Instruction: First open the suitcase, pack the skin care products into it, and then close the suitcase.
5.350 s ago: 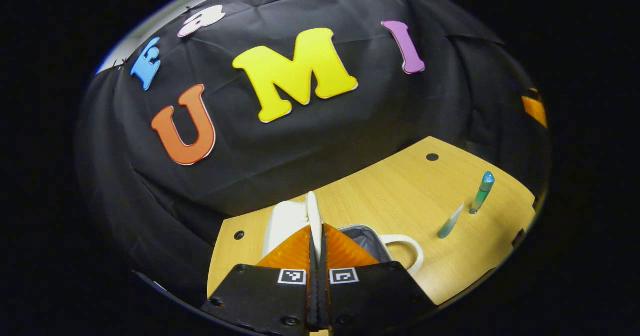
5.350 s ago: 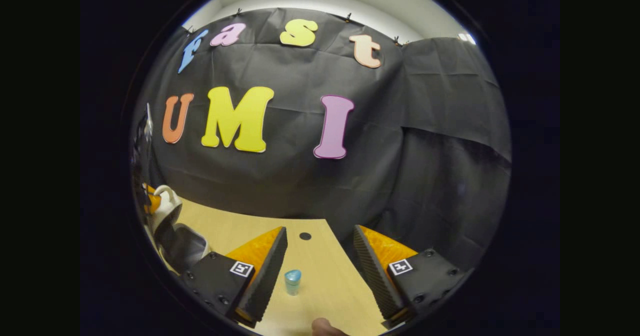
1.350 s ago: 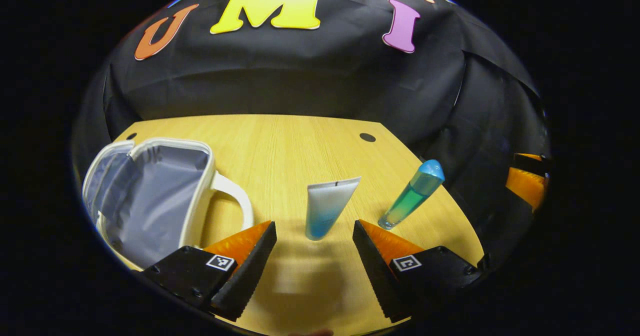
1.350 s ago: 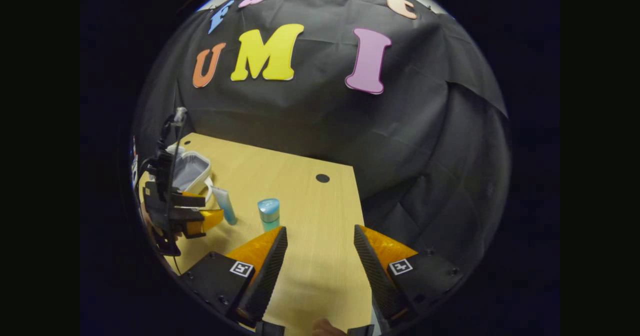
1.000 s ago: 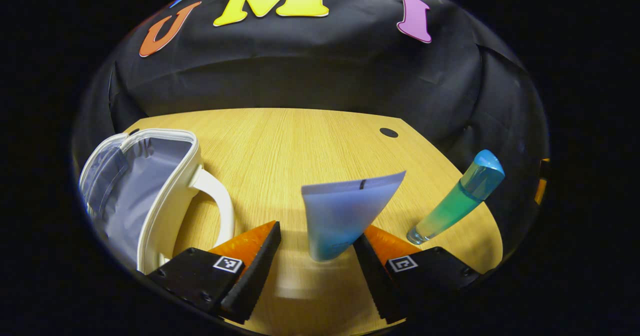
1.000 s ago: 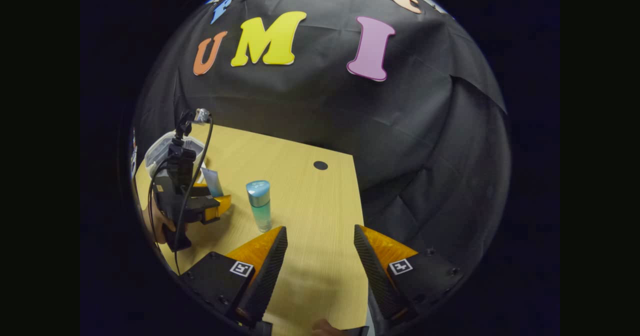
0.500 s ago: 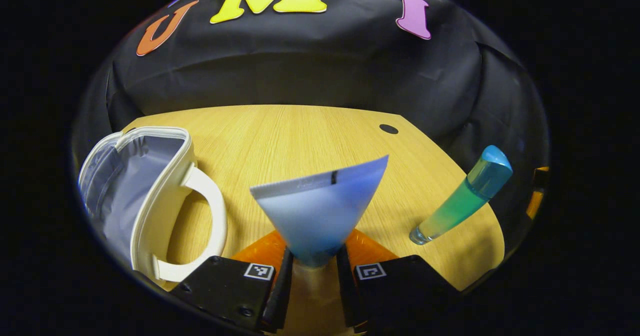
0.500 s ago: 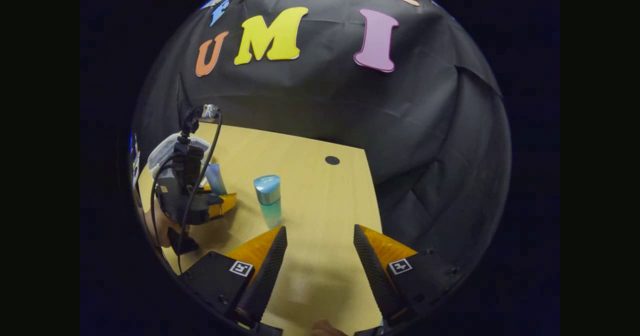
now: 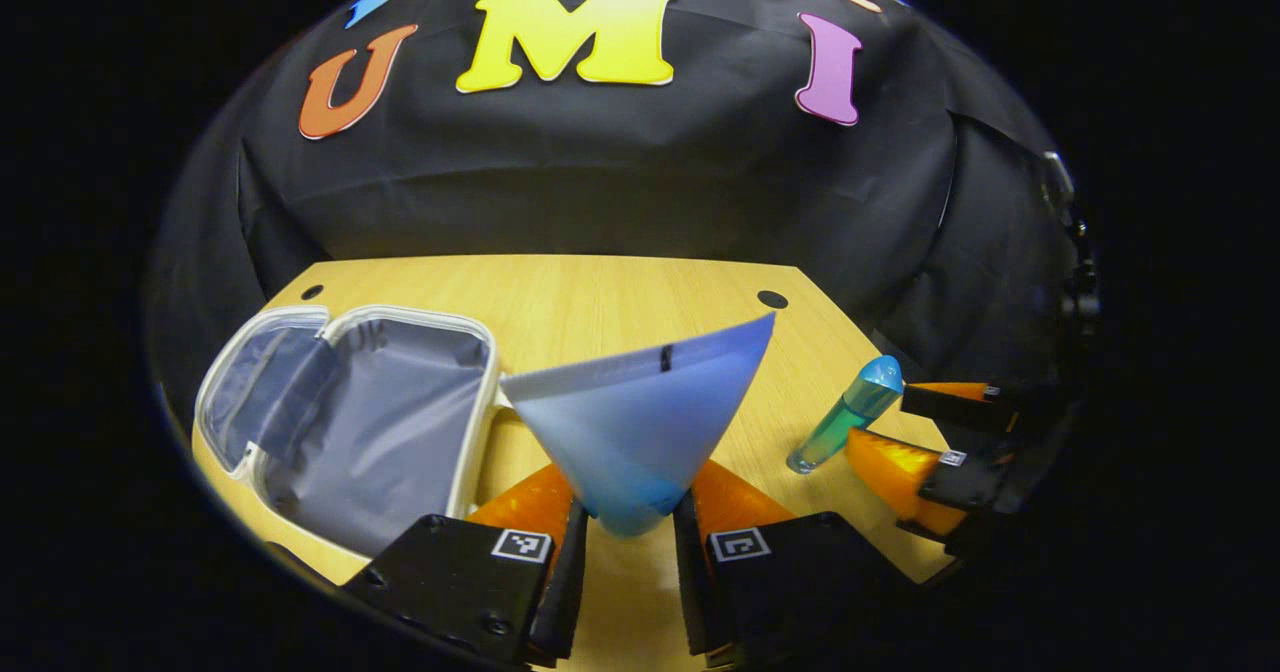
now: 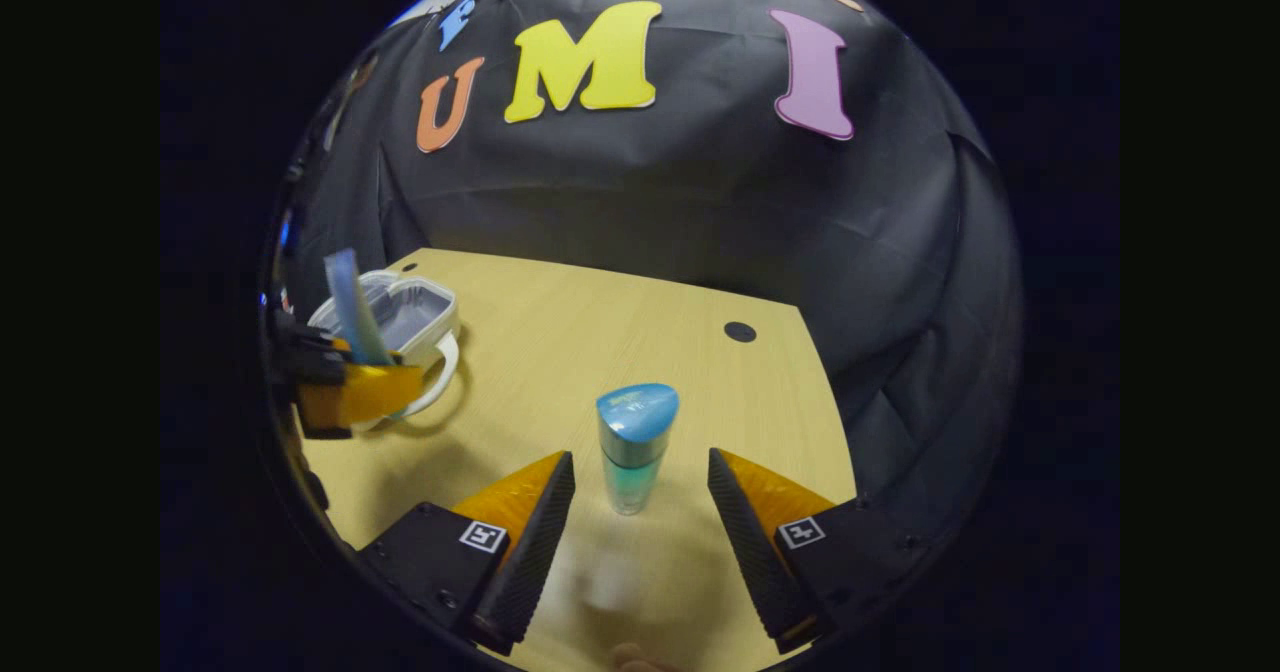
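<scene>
Tabletop's left edge holds the open suitcase [image 9: 370,422]; your left gripper [image 9: 622,542] clamps the tube [image 9: 640,422] for packing, your right gripper [image 10: 640,512] gapes around the bottle [image 10: 632,442].

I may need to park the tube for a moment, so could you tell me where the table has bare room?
The table is bare between the open suitcase and the bottle, and back to the wall. The strip near the bottle is crowded: the open right gripper flanks it. The left gripper grips the tube beside the suitcase.
</scene>
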`<state>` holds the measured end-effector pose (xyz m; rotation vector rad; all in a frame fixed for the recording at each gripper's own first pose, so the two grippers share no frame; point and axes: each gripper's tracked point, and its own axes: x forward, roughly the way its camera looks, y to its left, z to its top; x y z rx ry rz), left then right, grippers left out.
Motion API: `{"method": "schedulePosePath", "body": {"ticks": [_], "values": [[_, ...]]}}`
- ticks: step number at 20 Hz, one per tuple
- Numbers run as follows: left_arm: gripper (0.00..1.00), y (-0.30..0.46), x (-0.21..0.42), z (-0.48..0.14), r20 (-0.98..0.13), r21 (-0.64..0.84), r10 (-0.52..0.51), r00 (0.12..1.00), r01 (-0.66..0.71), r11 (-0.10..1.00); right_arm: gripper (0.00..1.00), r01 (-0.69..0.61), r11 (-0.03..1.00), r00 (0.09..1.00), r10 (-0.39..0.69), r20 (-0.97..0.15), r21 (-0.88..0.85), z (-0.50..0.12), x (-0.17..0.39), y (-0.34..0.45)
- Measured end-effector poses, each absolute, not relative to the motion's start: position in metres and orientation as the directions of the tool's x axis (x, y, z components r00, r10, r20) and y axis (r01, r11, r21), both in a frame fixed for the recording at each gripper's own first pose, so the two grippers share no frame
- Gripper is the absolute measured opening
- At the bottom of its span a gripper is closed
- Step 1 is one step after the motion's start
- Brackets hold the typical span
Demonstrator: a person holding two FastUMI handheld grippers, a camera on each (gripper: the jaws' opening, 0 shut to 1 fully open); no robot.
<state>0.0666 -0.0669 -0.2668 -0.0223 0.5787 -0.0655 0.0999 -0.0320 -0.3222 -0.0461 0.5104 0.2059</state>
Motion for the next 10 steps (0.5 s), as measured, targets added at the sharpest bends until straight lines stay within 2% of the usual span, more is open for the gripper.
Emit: {"method": "schedulePosePath", "body": {"ticks": [6,8,10], "values": [[0.43,-0.034,0.037,-0.236,-0.539,-0.039,-0.035,0.841,0.017,0.999,0.79,-0.159,0.987,0.842,0.151,-0.518,0.03,-0.363,0.131,-0.017],[0.43,-0.026,0.031,-0.232,-0.541,-0.036,-0.029,0.841,0.012,0.999,0.7,-0.142,0.989,0.837,0.138,-0.529,0.033,-0.373,0.136,-0.016],[0.43,-0.02,0.026,-0.226,-0.537,-0.036,-0.032,0.843,0.015,0.999,0.69,-0.126,0.992,0.836,0.122,-0.535,0.03,-0.378,0.139,-0.015]]}}
